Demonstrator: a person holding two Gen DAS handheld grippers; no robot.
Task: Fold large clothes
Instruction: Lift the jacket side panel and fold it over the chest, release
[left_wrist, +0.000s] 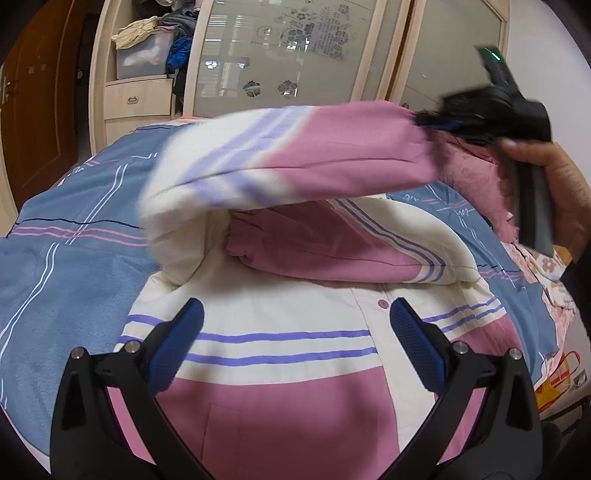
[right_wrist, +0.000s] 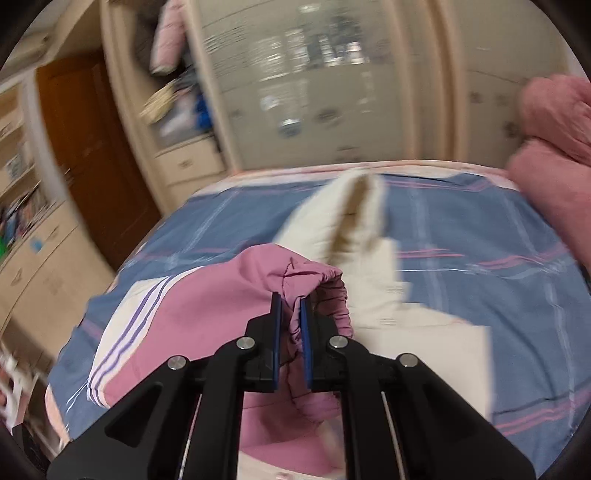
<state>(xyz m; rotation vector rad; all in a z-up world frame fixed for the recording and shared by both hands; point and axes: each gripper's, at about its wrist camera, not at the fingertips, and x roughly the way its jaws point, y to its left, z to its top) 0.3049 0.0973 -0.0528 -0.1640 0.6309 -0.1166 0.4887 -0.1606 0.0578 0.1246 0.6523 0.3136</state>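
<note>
Folding looks partway: jacket (left_wrist: 280, 354) lies on the bed (left_wrist: 55, 258), one sleeve (left_wrist: 332, 243) folded; right gripper (right_wrist: 291, 314) clamps the other cuff (right_wrist: 325, 291) aloft, left gripper (left_wrist: 295, 339) spread, empty.

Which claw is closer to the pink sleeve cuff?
Right. The right claw is pinching the cuff itself. The left claw is open over the jacket front, away from it.

A bed (left_wrist: 55, 258) in blue striped bedding; behind it a cream wardrobe (left_wrist: 384, 51) with frosted floral glass doors (left_wrist: 280, 55), left of it a brown wooden door (left_wrist: 40, 110).
</note>
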